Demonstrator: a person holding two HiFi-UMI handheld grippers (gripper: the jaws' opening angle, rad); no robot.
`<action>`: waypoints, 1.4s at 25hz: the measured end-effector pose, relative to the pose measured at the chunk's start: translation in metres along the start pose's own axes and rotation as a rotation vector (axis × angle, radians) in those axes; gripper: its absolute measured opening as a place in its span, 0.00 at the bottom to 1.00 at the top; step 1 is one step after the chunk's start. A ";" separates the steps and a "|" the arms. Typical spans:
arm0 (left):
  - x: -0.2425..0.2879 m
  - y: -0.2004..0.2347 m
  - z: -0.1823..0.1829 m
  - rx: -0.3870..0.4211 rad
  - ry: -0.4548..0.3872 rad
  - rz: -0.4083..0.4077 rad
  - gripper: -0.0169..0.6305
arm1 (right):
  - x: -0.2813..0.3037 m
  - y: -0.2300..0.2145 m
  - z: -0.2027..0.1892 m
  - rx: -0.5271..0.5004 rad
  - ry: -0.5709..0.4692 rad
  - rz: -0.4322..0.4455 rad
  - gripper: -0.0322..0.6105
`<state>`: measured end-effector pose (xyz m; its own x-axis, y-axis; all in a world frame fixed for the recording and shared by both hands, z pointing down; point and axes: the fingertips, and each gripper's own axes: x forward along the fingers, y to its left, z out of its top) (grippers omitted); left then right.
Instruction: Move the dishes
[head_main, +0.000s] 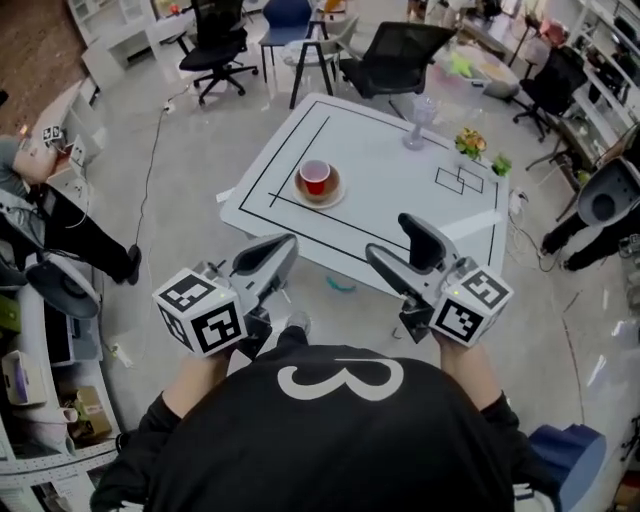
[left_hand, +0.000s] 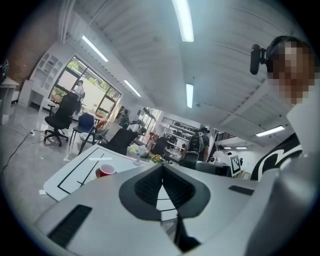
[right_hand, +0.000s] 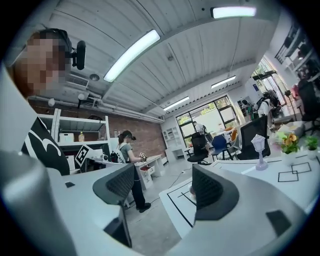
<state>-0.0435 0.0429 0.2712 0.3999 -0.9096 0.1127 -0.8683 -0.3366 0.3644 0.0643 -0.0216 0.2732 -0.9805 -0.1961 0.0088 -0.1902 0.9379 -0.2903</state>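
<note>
Both tongs were held low at the bottom of the head view, short of the near edge of the white table (head_main: 400, 190) and not yet over it. In its own view the left gripper (left_hand: 162, 167) was seen with its two ribbed pads pressed together at the tips, and nothing was caught between them. The right gripper (right_hand: 162, 180) was seen with its jaws spread wide, only floor and the table corner showing in the gap, so it too was empty.

The dishes to be moved were taken to be the red cup (head_main: 315, 177) and the brown saucer (head_main: 330, 194) on which it stood upright. They were found just left of the frame's centre, inside the black outline drawn on the tabletop. From the left gripper (head_main: 280, 250) they lay up and slightly to the right. From the right gripper (head_main: 388, 236) they lay up and to the left. The pair therefore sat roughly between the two tools, a little nearer the left one by judgement.

Cup and saucer were both round, so no long axis had to be matched and any direction of approach could be used. In the left gripper view the cup (left_hand: 105, 170) appeared to the left of the shut jaws, so a swing that way was judged necessary, and the jaws would have to be opened first. A clear goblet (head_main: 418, 122) and a small flower pot (head_main: 470, 143) were seen well apart from the cup, toward the upper right of the table.
</note>
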 end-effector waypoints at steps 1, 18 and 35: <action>0.007 0.012 0.007 0.011 0.009 -0.005 0.03 | 0.010 -0.008 0.001 0.004 0.005 -0.017 0.60; 0.082 0.171 0.032 -0.030 0.134 -0.131 0.03 | 0.137 -0.100 -0.011 0.097 0.065 -0.195 0.58; 0.131 0.252 0.003 -0.106 0.242 -0.171 0.03 | 0.200 -0.165 -0.074 0.236 0.153 -0.285 0.56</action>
<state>-0.2108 -0.1615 0.3747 0.6071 -0.7530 0.2537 -0.7519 -0.4411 0.4900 -0.1035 -0.1945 0.3941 -0.8896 -0.3768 0.2582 -0.4564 0.7571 -0.4675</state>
